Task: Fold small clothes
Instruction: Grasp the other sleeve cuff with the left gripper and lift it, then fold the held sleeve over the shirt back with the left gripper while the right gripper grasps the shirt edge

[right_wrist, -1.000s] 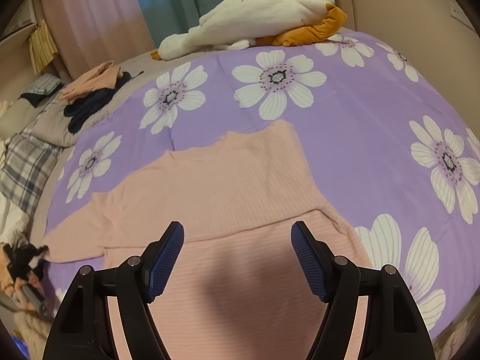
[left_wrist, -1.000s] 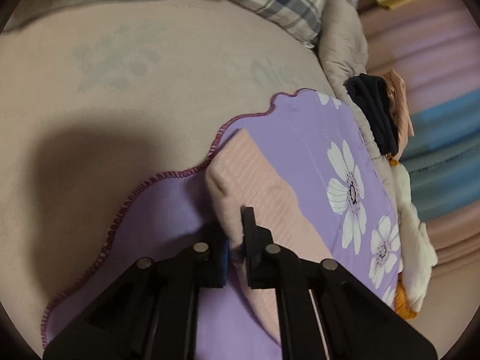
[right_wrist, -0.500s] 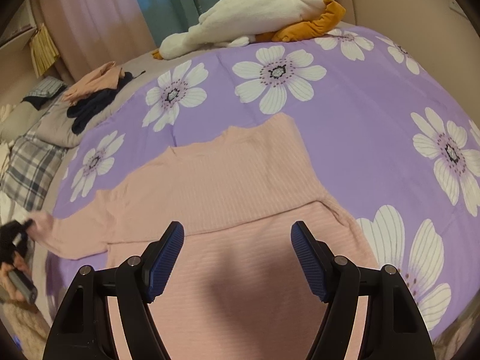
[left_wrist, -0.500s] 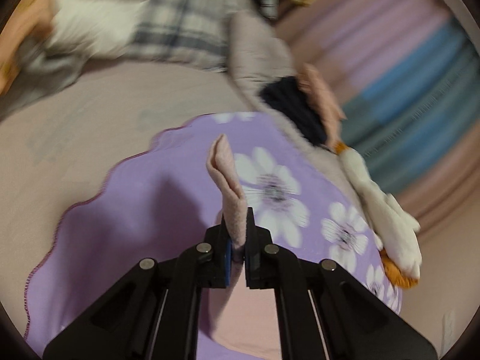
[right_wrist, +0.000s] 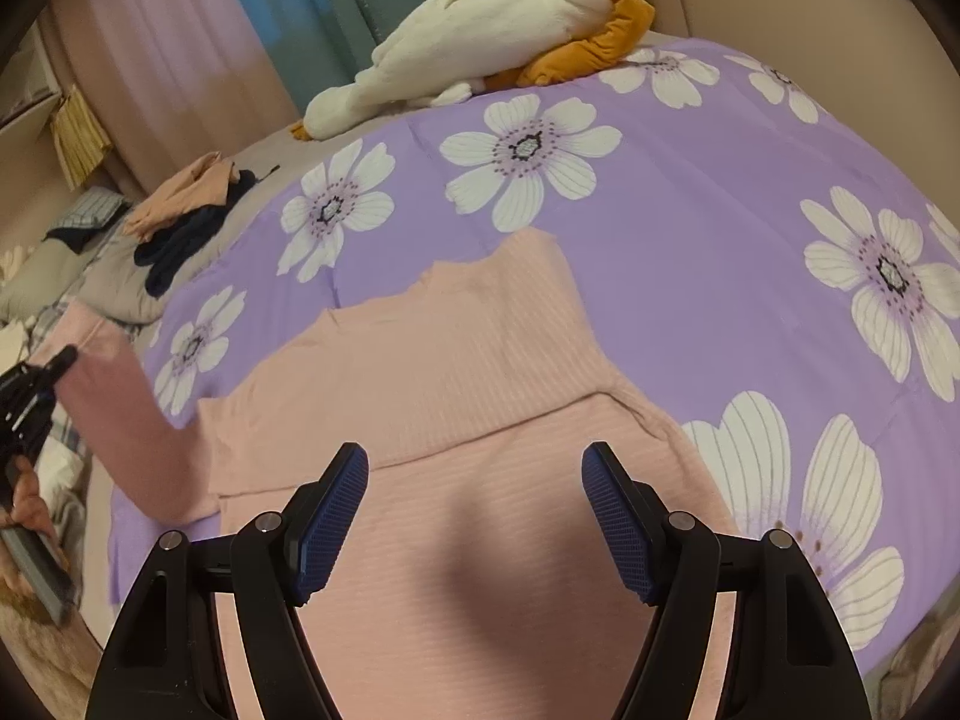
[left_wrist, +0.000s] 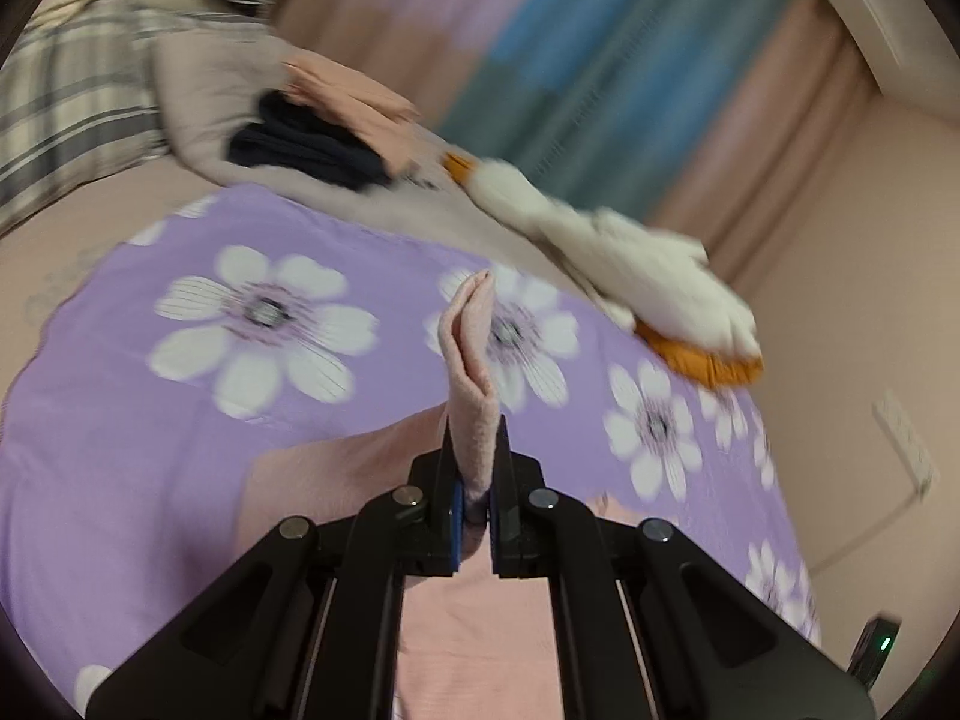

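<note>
A pink ribbed sweater [right_wrist: 456, 372] lies flat on a purple flowered blanket [right_wrist: 690, 252], its lower part folded up over the body. My left gripper [left_wrist: 474, 468] is shut on the cuff of the sweater's left sleeve [left_wrist: 471, 360] and holds it lifted off the blanket. In the right wrist view the same gripper [right_wrist: 36, 384] shows at the far left with the raised sleeve [right_wrist: 120, 414]. My right gripper [right_wrist: 474, 516] is open and empty, hovering over the folded part of the sweater.
A white and orange plush toy [right_wrist: 480, 42] lies at the blanket's far edge. A pile of dark and peach clothes [right_wrist: 180, 210] sits at the far left beside grey and plaid bedding [left_wrist: 72, 102]. Curtains [left_wrist: 570, 60] hang behind the bed.
My left gripper has lifted the sleeve cuff off the blanket and swung it up and toward the sweater's body. The right gripper has stayed open above the sweater.
</note>
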`<control>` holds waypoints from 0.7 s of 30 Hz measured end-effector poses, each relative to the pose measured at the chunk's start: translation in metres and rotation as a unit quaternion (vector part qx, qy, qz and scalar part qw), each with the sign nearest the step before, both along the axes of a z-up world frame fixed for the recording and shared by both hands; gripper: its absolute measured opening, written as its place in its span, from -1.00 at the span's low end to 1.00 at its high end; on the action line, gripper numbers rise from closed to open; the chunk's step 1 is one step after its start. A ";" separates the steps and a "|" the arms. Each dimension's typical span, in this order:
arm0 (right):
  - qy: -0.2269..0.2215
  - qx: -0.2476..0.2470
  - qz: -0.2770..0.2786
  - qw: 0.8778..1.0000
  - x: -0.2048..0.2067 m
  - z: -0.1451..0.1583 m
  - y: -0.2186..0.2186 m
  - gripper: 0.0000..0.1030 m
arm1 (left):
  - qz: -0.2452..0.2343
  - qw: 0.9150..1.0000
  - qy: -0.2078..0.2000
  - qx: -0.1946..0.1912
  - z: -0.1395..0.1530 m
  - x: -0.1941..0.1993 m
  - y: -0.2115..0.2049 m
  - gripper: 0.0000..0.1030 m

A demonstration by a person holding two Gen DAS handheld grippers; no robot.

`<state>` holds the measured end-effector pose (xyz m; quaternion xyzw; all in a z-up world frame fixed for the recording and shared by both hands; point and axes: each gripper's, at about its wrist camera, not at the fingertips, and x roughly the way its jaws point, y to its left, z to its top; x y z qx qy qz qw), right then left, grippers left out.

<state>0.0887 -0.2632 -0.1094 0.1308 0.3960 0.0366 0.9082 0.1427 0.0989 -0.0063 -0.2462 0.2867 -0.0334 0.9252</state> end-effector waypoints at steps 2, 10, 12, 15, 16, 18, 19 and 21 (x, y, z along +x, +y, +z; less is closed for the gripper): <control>0.002 0.003 -0.003 1.000 0.000 -0.002 -0.004 0.42 | -0.030 0.999 0.011 0.011 -0.009 0.004 -0.022 -0.90; 0.015 0.012 -0.003 1.000 0.000 -0.011 -0.013 0.42 | -0.137 0.985 0.080 0.064 -0.071 0.015 -0.103 -0.90; 0.020 0.016 -0.001 1.000 0.000 -0.015 -0.013 0.42 | -0.153 0.980 0.099 0.082 -0.088 0.015 -0.119 -0.89; 0.024 0.020 0.002 1.000 0.001 -0.018 -0.014 0.42 | -0.171 0.974 0.122 0.079 -0.110 0.013 -0.132 -0.89; 0.025 0.020 0.003 0.999 0.001 -0.019 -0.015 0.42 | -0.173 0.974 0.129 0.075 -0.114 0.012 -0.134 -0.88; 0.029 0.022 0.004 0.999 0.001 -0.022 -0.015 0.42 | -0.176 0.971 0.147 0.068 -0.127 0.012 -0.138 -0.88; 0.031 0.023 0.005 0.999 0.001 -0.023 -0.015 0.42 | -0.177 0.970 0.155 0.068 -0.133 0.012 -0.139 -0.88; 0.036 0.025 0.007 0.999 0.002 -0.026 -0.015 0.42 | -0.179 0.967 0.169 0.072 -0.144 0.010 -0.142 -0.85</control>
